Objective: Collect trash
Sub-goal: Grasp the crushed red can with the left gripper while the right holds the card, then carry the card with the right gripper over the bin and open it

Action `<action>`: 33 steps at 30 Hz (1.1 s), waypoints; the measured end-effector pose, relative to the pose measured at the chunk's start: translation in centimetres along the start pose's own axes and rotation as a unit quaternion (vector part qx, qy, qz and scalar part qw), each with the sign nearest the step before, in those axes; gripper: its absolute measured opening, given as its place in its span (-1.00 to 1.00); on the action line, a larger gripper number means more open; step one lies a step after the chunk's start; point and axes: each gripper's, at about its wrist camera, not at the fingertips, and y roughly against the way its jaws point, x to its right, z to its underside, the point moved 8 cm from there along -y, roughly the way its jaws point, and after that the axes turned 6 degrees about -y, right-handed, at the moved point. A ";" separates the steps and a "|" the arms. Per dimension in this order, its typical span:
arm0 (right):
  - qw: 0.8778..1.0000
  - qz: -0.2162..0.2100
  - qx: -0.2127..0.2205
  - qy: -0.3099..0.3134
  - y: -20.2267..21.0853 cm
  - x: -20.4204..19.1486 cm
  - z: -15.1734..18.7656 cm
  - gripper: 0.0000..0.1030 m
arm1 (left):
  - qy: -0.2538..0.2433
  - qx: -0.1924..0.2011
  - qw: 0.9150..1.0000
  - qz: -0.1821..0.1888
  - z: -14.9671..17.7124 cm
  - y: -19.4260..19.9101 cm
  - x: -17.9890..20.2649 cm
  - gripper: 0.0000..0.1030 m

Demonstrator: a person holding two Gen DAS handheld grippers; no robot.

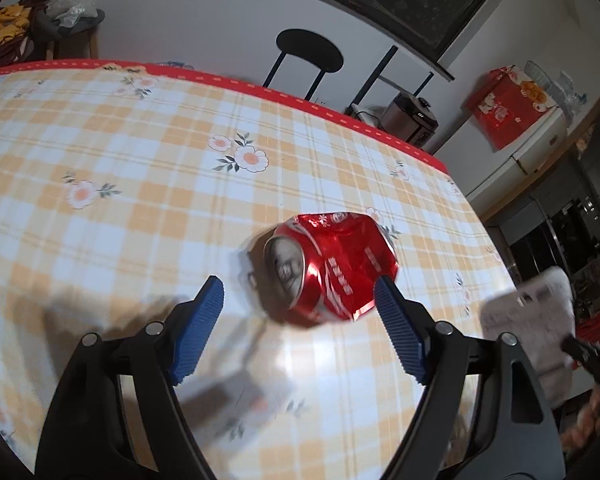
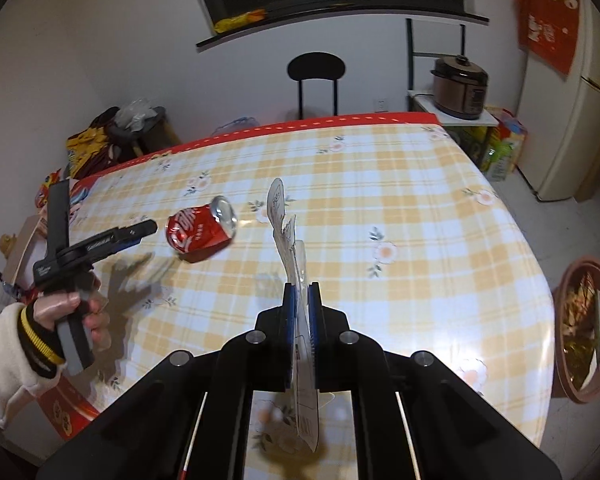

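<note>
A crushed red soda can lies on its side on the checked tablecloth. My left gripper is open, its blue fingers on either side of the can's near end, just short of it. The can and the left gripper also show in the right wrist view. My right gripper is shut on a flat clear plastic and card package, held above the table. That package shows blurred at the right edge of the left wrist view.
A round brown bin with trash in it stands on the floor right of the table. A black chair and a rice cooker stand beyond the far edge. Boxes and bags lie at the left.
</note>
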 end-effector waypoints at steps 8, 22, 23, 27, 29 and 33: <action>0.999 0.026 -0.002 -0.035 0.7 3.6 1.9 -0.84 | 0.028 -0.020 0.999 -0.027 -0.4 -4.3 -1.0 0.29; 0.998 0.030 0.016 -0.057 2.7 6.0 2.3 -0.84 | -0.012 0.003 0.999 -0.037 -0.3 -1.8 0.5 -0.30; 0.998 0.027 0.018 -0.056 2.8 6.0 2.2 -0.84 | -0.013 0.006 0.999 -0.038 -0.3 -1.3 0.5 -0.30; 0.998 0.017 0.024 -0.052 3.1 6.0 1.5 -0.84 | -0.020 0.021 0.999 -0.039 -0.1 1.7 0.9 -0.30; 0.998 0.011 0.030 -0.050 3.2 6.1 1.1 -0.84 | -0.028 0.028 0.998 -0.043 0.1 3.1 1.4 -0.30; 0.998 -0.004 0.036 -0.049 3.4 6.2 0.8 -0.84 | -0.032 0.040 0.998 -0.045 0.5 5.4 2.5 -0.30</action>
